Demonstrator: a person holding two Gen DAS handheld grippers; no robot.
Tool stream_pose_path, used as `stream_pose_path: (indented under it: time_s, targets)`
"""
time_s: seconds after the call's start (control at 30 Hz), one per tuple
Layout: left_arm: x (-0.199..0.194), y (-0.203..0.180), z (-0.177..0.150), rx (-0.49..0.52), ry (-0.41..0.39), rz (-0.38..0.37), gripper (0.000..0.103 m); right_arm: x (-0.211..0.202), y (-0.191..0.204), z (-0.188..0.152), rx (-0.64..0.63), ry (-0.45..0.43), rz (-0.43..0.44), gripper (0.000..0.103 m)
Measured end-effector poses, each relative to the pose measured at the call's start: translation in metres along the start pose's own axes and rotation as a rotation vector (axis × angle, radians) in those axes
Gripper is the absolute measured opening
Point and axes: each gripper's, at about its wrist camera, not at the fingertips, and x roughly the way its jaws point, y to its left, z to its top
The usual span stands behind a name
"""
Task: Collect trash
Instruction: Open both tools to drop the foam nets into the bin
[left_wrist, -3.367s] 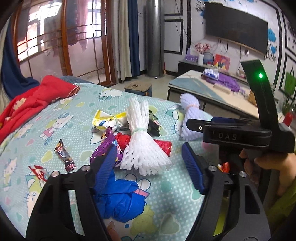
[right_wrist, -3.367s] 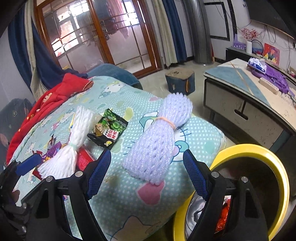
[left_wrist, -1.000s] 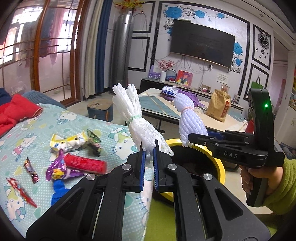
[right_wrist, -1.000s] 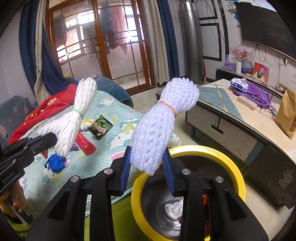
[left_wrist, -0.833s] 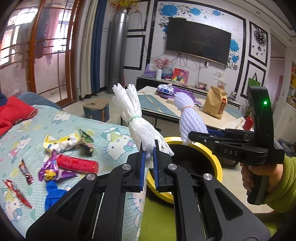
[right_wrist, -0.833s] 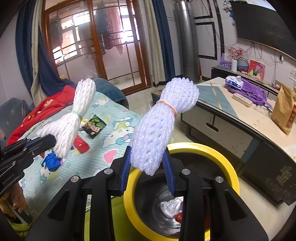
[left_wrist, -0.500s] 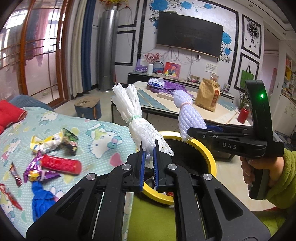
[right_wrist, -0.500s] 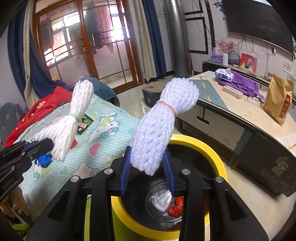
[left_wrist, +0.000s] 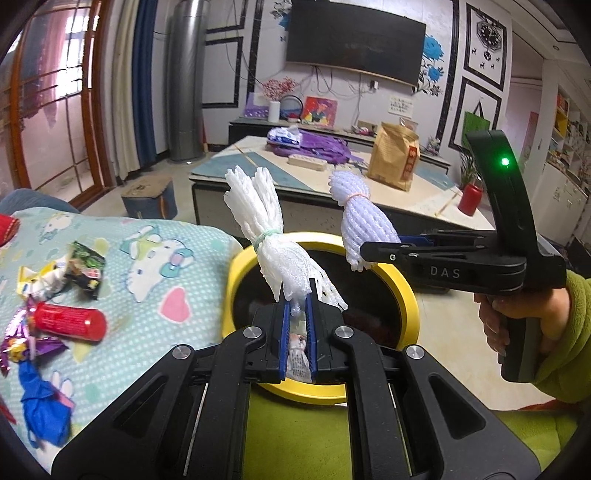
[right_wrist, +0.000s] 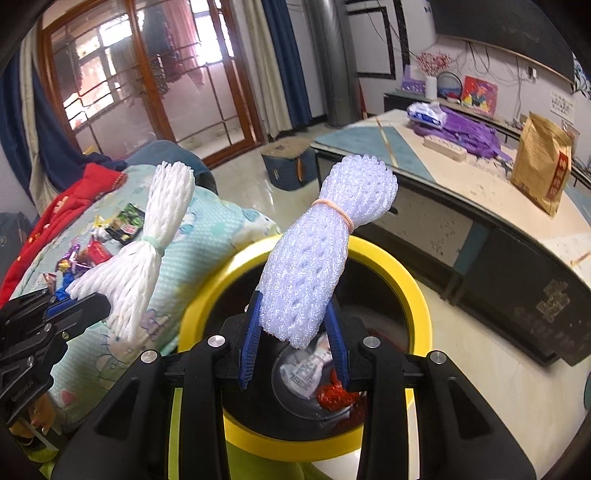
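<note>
Left wrist view, read from its left edge: a bed cover (left_wrist: 155, 295) printed with cartoon cats carries loose litter, namely a blue crumpled bag (left_wrist: 44, 410), a purple foil wrapper (left_wrist: 22, 339), a red tube (left_wrist: 68, 321) lying on its side, a yellow-and-white wrapper (left_wrist: 35, 278) and a dark green snack packet (left_wrist: 86, 271). Just beside the cover's edge stands a yellow-rimmed trash bin (left_wrist: 236, 280) with a black inside. The left hand-held gripper (left_wrist: 297, 314) is closed tight on the splayed lower end of a white foam net bundle (left_wrist: 269, 229), tied with a pale green band, which stands up and leans left above the bin's near rim. Further right, the right hand-held gripper (left_wrist: 373, 254), held by a hand (left_wrist: 521, 317) in a green sleeve, clamps a lavender foam net bundle (left_wrist: 354, 210) over the bin's far side. Behind them stands a low bench (left_wrist: 332, 184) with a brown paper bag (left_wrist: 393, 155) on it.

Right wrist view, again from the left: the left hand-held gripper (right_wrist: 86, 304) shows at the edge, with the white foam net bundle (right_wrist: 147, 243) rising from it over the bed cover (right_wrist: 207, 236). In the middle, the right hand-held gripper (right_wrist: 295, 338) presses its blue pads on the lower end of the lavender foam net bundle (right_wrist: 321, 254), tied with an orange band, directly above the bin's opening (right_wrist: 410, 288). Crumpled white paper (right_wrist: 306, 373) and something red (right_wrist: 336, 395) lie at the bin's bottom.
</note>
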Motion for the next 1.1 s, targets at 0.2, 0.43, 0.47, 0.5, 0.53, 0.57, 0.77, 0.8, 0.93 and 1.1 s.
stream_pose_path:
  time_s: [0.2, 0.43, 0.47, 0.5, 0.53, 0.57, 0.77, 0.8, 0.93, 1.1]
  targets:
    - [0.018, -0.009, -0.004, 0.021, 0.045, -0.029, 0.004, 0.012, -0.012, -0.005, 0.018, 0.047, -0.014, 0.032]
    - [0.035, -0.015, -0.01, 0.036, 0.084, -0.053, 0.004, 0.023, -0.017, -0.01, 0.027, 0.083, -0.015, 0.034]
    - [0.037, -0.015, -0.01, 0.037, 0.089, -0.056, 0.004, 0.024, -0.018, -0.011, 0.029, 0.088, -0.014, 0.034]
    - [0.039, -0.016, -0.011, 0.037, 0.092, -0.057, 0.004, 0.027, -0.019, -0.012, 0.031, 0.095, -0.012, 0.034]
    - [0.04, -0.016, -0.011, 0.035, 0.094, -0.058, 0.005, 0.028, -0.02, -0.012, 0.033, 0.099, -0.013, 0.034]
    - [0.042, -0.014, -0.01, 0.032, 0.096, -0.06, 0.005, 0.029, -0.02, -0.013, 0.037, 0.102, -0.015, 0.035]
    - [0.047, -0.008, -0.008, 0.005, 0.093, -0.049, 0.02, 0.033, -0.027, -0.013, 0.062, 0.113, -0.025, 0.044]
    - [0.047, -0.007, -0.008, -0.001, 0.09, -0.051, 0.023, 0.033, -0.028, -0.013, 0.067, 0.111, -0.025, 0.045]
    - [0.043, -0.004, -0.006, -0.018, 0.081, -0.038, 0.041, 0.032, -0.03, -0.012, 0.075, 0.105, -0.031, 0.048]
    - [0.033, 0.004, -0.003, -0.057, 0.05, -0.018, 0.072, 0.027, -0.031, -0.01, 0.083, 0.079, -0.04, 0.056]
